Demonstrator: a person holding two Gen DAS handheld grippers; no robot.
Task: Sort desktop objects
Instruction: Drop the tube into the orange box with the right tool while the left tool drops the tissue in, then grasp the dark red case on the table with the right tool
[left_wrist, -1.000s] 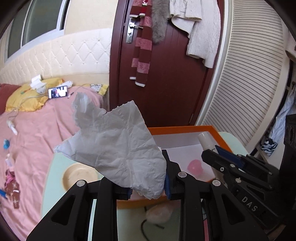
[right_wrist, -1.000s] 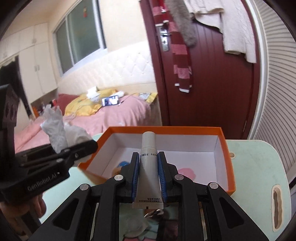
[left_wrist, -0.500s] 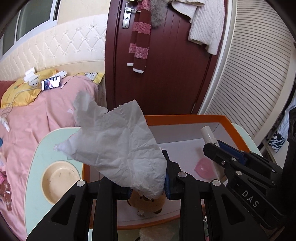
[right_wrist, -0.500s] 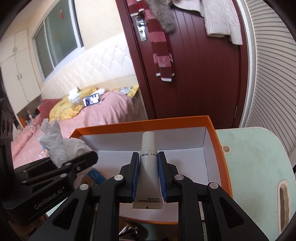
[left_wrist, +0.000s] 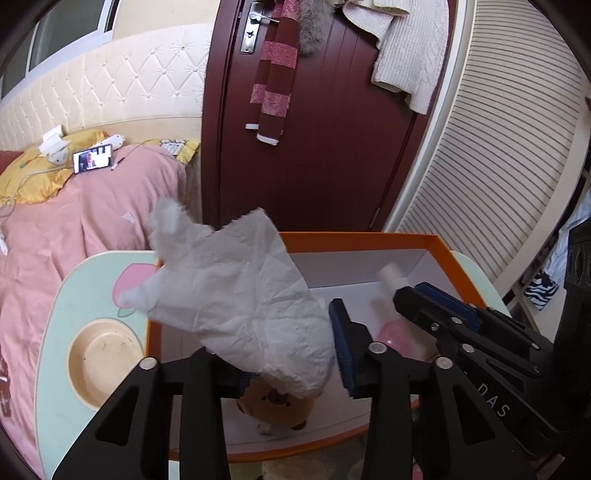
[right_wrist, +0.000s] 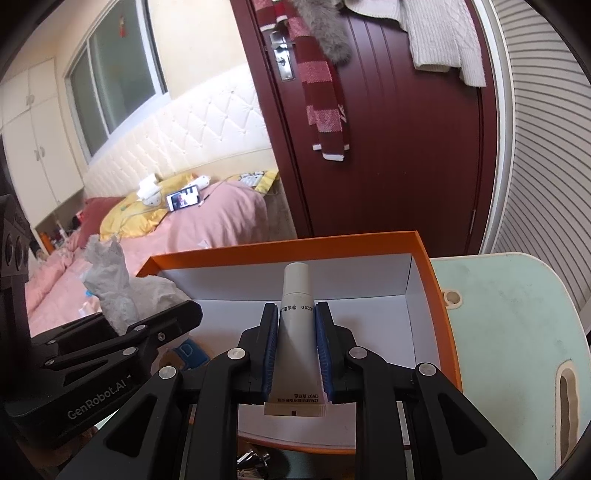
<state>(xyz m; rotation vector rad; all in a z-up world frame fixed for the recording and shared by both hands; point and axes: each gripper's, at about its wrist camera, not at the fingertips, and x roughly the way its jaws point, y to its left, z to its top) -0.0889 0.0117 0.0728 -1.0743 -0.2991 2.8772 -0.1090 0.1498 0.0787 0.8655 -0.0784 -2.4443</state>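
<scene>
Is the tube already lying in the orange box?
No, the right gripper is shut on the tube, holding it cap-forward above the white floor of the orange box.

Crumpled white tissue (left_wrist: 236, 306) held up over the orange box (left_wrist: 369, 238); white tube (right_wrist: 298, 332) held cap-forward above its white inside.
</scene>
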